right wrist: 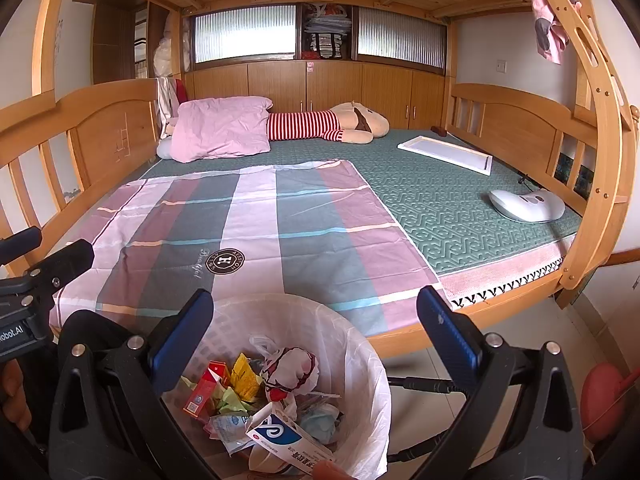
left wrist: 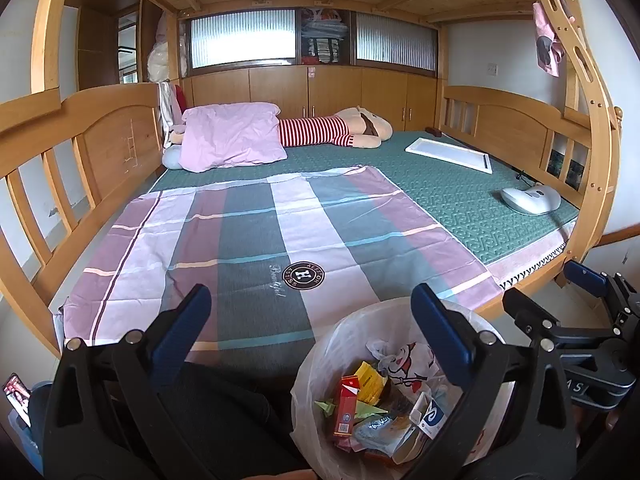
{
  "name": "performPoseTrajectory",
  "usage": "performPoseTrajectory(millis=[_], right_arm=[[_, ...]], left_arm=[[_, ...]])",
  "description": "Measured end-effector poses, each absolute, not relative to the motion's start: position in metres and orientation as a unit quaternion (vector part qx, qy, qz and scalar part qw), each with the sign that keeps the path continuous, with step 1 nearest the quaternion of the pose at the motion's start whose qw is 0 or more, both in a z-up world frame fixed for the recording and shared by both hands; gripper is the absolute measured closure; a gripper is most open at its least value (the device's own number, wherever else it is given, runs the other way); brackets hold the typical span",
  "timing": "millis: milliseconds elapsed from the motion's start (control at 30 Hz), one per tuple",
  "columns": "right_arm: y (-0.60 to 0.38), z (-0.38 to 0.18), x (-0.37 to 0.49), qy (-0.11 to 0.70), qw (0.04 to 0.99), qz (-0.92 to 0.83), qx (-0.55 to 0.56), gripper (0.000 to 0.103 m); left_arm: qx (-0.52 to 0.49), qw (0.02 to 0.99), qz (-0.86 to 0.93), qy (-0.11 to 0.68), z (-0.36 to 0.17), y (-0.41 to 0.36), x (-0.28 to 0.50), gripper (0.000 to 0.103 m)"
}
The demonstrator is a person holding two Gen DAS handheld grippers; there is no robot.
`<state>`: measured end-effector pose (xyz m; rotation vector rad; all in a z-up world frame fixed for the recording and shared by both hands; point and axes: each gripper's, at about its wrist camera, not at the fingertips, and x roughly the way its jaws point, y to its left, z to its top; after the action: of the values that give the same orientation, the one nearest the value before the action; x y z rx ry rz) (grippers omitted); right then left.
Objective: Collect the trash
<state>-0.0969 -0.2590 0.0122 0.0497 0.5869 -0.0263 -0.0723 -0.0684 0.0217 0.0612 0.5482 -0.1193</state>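
A white bin with a plastic liner [left wrist: 320, 356] [right wrist: 360, 344] stands on the floor against the bed's near edge. It holds mixed trash: a red carton [left wrist: 345, 408] [right wrist: 202, 392], yellow wrappers [right wrist: 244, 376], a crumpled printed bag [right wrist: 290, 368], a blue-and-white box [right wrist: 280, 440]. My left gripper [left wrist: 310, 304] hovers open over the bin's left rim and the bedsheet, empty. My right gripper [right wrist: 316, 312] hangs open directly above the bin, empty. Each gripper shows at the edge of the other's view.
A plaid sheet [left wrist: 256, 236] covers the near half of a green mattress [right wrist: 460, 208] inside a wooden bunk frame. A pink pillow [left wrist: 232, 136], a striped plush toy [left wrist: 332, 130], a white framed board [left wrist: 448, 152] and a white device [right wrist: 524, 204] lie on it. A red object [right wrist: 604, 396] sits on the floor.
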Motion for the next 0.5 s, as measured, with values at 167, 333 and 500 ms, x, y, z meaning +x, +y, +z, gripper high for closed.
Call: performPoseTrajectory(millis=[167, 333, 500], right_arm=[[-0.2606, 0.0112, -0.097, 0.29, 0.957, -0.013, 0.025, 0.004], [-0.265, 0.0097, -0.0965, 0.291, 0.956, -0.014, 0.025, 0.004], [-0.2651, 0.0082, -0.0955, 0.293, 0.956, -0.015, 0.025, 0.004]], left_arm=[[0.031, 0.96, -0.056, 0.271, 0.0204, -0.0683, -0.0713, 0.004], [0.032, 0.96, -0.051, 0.274, 0.019, -0.0684, -0.0701, 0.004], [0.04, 0.961, -0.036, 0.272, 0.017, -0.0687, -0.0699, 0.004]])
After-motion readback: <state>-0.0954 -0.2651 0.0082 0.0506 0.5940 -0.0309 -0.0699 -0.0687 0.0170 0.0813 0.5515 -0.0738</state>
